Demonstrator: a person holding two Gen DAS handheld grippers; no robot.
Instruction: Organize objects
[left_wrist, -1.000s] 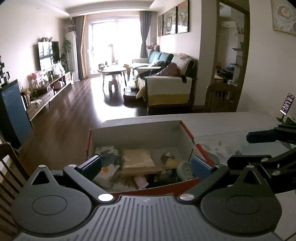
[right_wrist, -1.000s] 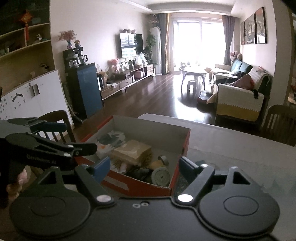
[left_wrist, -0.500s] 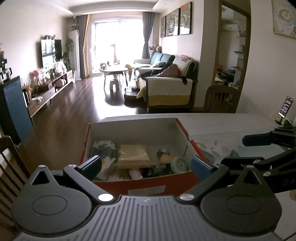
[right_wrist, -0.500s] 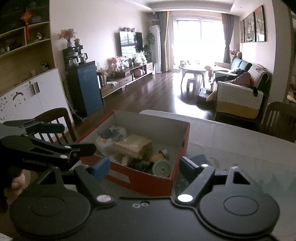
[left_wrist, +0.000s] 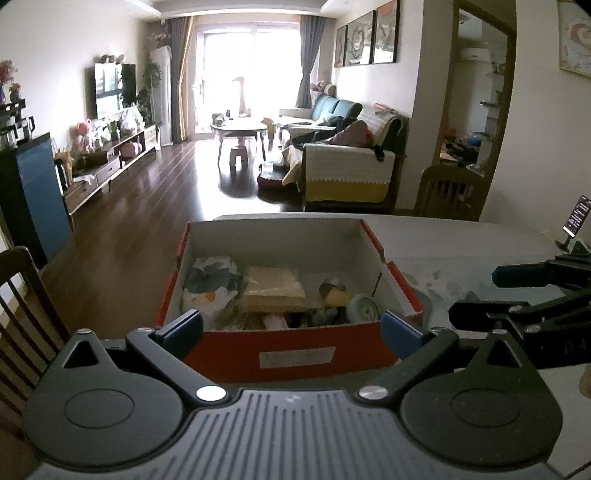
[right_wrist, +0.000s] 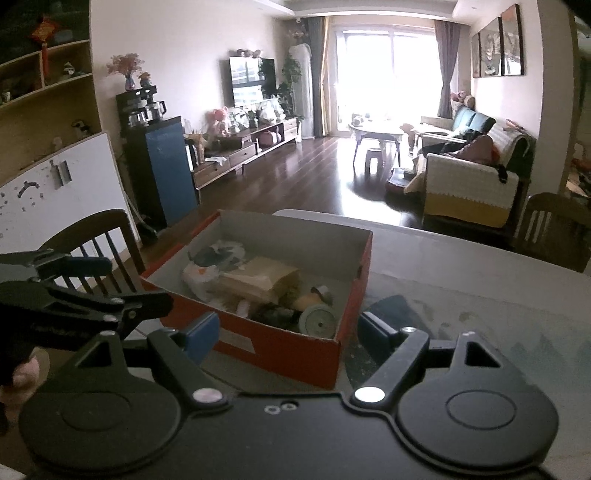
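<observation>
Both grippers have backed away from the box (left_wrist: 295, 354), fingers spread, seemingly empty.

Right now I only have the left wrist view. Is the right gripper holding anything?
Observer: No. The right gripper is open and empty; the red box's near right corner shows between its fingers.
Operator: What's around my left gripper that I can't see?
Observer: A hand shows low behind the left gripper, which is open too.
Operator: And left of the table?
Observer: A white cabinet with open shelves above it stands behind the chair.
</observation>
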